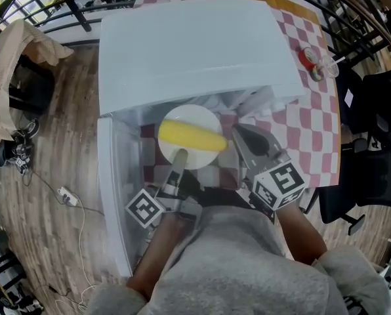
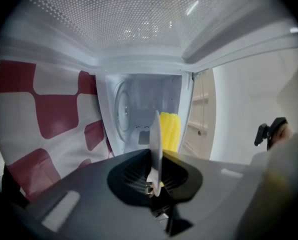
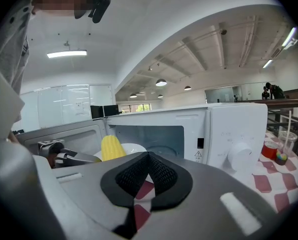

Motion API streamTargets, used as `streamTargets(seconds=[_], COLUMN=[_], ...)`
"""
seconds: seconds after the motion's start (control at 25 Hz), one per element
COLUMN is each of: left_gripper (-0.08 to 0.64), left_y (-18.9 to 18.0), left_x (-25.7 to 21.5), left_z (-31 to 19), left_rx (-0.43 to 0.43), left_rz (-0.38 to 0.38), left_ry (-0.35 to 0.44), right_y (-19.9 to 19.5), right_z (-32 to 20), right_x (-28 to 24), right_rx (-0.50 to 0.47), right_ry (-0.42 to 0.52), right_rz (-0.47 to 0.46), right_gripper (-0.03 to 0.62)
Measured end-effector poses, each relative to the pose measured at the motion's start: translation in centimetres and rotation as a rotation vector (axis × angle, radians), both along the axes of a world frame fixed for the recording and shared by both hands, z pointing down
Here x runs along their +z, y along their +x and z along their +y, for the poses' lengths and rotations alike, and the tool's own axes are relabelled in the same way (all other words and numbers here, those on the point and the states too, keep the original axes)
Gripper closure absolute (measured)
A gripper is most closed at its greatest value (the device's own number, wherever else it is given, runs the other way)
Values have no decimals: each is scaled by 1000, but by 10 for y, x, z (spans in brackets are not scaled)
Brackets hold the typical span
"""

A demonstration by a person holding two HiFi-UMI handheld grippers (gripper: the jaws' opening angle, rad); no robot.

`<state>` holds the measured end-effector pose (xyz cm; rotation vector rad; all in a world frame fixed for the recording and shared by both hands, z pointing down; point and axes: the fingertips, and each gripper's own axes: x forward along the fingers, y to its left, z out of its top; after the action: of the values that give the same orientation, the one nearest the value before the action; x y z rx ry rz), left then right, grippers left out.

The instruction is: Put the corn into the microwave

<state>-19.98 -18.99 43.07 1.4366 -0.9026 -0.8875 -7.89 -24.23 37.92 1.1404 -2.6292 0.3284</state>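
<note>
By microwave (image 1: 189, 51): corn (image 1: 190, 136) beyond L gripper (image 1: 180, 155)

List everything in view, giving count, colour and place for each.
microwave: one, white, on the tablecloth, its door swung open
corn: one, yellow, lying on the plate
plate: one, white, in front of the microwave's opening
tablecloth: one, red and white checks, under the microwave
cup: one, clear with red inside, on the tablecloth right of the microwave
power strip: one, white, on the wooden floor at left
left hand-held gripper: one, dark grey, shut on the plate's near rim
right hand-held gripper: one, dark grey, shut and empty, just right of the plate
</note>
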Motion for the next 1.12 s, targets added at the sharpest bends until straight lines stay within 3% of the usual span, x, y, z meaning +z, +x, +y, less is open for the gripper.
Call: streamTargets(seconds=[0.52, 1.12], left_gripper=[531, 531], left_y=[-10, -14], left_x=[30, 81], left_z=[-36, -90], left_rx=[-32, -63], left_rz=[-23, -47], left_ry=[-35, -99], right_y=[-4, 4], right_z=[-22, -39], right_x=[18, 38], right_rx=[-38, -15], right_ry=[-47, -88], right_rz=[-4, -24], right_gripper=[594, 594])
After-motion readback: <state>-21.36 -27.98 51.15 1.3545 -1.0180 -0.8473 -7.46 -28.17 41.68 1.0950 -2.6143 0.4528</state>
